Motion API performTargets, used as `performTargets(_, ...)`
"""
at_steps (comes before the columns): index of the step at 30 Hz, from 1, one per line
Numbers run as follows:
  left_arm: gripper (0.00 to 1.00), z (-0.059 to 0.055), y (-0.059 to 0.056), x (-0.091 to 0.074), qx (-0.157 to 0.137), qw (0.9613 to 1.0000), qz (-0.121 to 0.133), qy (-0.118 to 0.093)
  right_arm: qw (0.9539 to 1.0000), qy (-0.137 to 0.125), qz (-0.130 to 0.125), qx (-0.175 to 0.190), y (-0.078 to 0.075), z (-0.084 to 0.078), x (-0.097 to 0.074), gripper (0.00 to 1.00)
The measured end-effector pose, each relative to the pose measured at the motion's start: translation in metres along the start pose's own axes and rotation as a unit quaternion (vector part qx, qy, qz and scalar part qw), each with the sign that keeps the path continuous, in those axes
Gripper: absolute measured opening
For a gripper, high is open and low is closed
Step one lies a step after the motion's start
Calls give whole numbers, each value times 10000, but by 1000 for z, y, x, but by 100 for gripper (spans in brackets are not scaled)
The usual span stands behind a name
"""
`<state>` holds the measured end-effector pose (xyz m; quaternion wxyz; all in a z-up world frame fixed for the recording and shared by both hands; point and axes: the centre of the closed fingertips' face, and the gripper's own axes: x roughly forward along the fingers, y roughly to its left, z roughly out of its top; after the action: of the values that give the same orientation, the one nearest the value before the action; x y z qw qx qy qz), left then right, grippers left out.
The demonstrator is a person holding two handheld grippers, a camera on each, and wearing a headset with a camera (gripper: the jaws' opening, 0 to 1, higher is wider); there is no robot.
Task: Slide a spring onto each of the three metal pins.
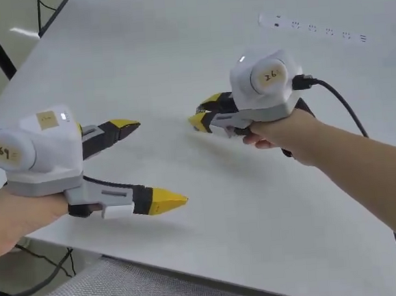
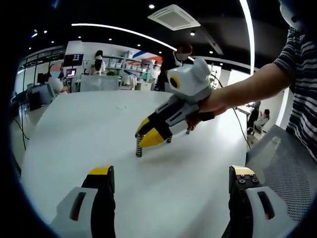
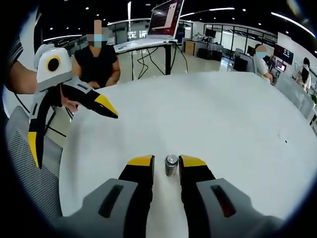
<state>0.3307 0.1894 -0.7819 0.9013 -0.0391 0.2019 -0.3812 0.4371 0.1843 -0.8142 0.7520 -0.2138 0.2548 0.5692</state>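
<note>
One upright spring [image 3: 171,166] stands between the narrow jaws of the right gripper [image 3: 166,160]; left gripper [image 1: 157,163] gapes wide

I work at a white table [image 1: 257,205]. A power strip [image 1: 312,28] lies on its far side, and a mesh chair [image 1: 113,292] stands at its near edge. Beyond it stand desks [image 3: 143,45] and a monitor [image 3: 166,17]; above it a dark ceiling [image 2: 114,12] carries light strips [image 2: 246,25] and a vent [image 2: 173,17].

The desk [image 1: 257,205] is smooth, matt white. On the desk stands a spring [image 3: 171,167] of bright, shiny metal. The right hand-held gripper [image 3: 166,161] is satiny grey plastic.
</note>
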Motion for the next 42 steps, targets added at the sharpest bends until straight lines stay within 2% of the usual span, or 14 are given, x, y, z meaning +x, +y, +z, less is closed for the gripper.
performTargets(2, 96, 2, 0, 0, 2, 10000, -3, -21, 10000, -77, -14, 36, 1, 5, -3, 25)
performTargets(5, 96, 4, -1, 2, 29, 10000, -5, -16, 9995, -236, -149, -155, 1, 15, -9, 31)
performTargets(17, 97, 13, -4, 6, 113, 9999, -36, -13, 9983, -494, -298, -1, 2, 21, -42, 44)
performTargets(21, 97, 16, -7, 7, 175, 9998, -76, 11, 9980, -560, -308, 25, 3, 16, -58, 49)
performTargets(31, 97, 24, -10, 12, 250, 9996, -135, 7, 9969, -625, -431, 194, 4, -7, -92, 56)
performTargets(35, 97, 29, -10, 15, 306, 9994, -152, 5, 9953, -787, -466, 325, 8, -11, -108, 58)
performTargets(42, 97, 35, -12, 22, 383, 9991, -202, 10, 9921, -975, -614, 490, 7, -34, -137, 71)
